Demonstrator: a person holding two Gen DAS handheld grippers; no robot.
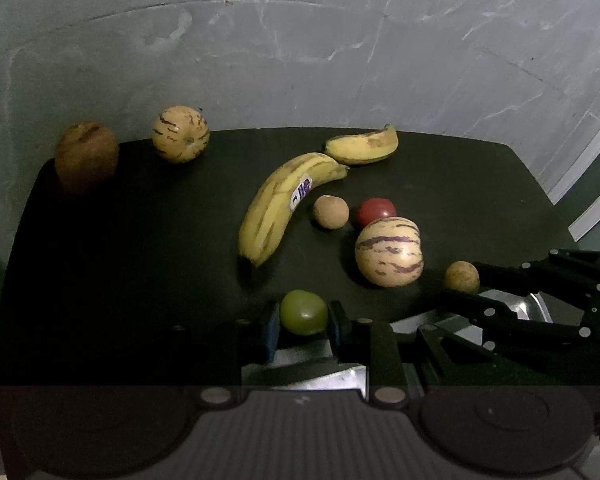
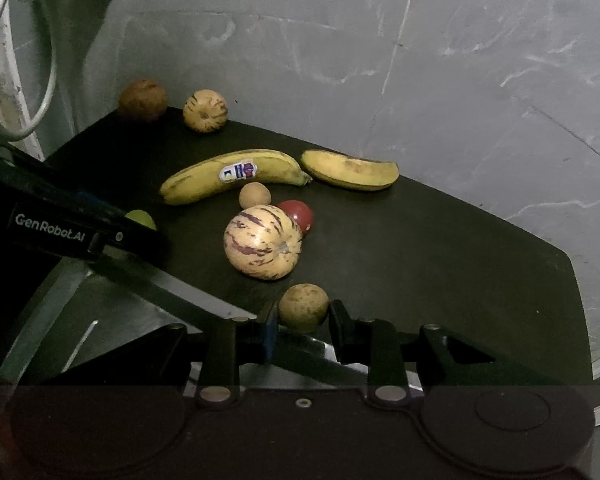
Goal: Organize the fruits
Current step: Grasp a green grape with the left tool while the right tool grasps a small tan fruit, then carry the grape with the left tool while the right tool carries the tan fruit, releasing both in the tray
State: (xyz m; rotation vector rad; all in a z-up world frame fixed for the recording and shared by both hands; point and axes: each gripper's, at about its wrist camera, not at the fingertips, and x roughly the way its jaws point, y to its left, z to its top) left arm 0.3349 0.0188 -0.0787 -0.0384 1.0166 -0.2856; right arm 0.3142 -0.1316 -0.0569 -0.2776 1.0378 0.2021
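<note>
My left gripper (image 1: 303, 322) is shut on a green grape (image 1: 303, 312), held above a metal bowl (image 1: 456, 330) at the table's near edge. My right gripper (image 2: 303, 326) is shut on a small brown round fruit (image 2: 303, 307), which also shows in the left wrist view (image 1: 462, 277). On the black table (image 1: 140, 240) lie a stickered banana (image 1: 278, 204), a shorter banana (image 1: 362, 146), a small tan fruit (image 1: 331, 212), a red tomato (image 1: 376, 210), a striped melon (image 1: 389, 251), a second striped melon (image 1: 180, 133) and a brown apple (image 1: 86, 156).
A grey wall (image 1: 300, 60) stands right behind the table. The metal bowl's rim (image 2: 40, 320) lies under both grippers at the near edge. A white cloth and cable (image 2: 20, 40) hang at the left in the right wrist view.
</note>
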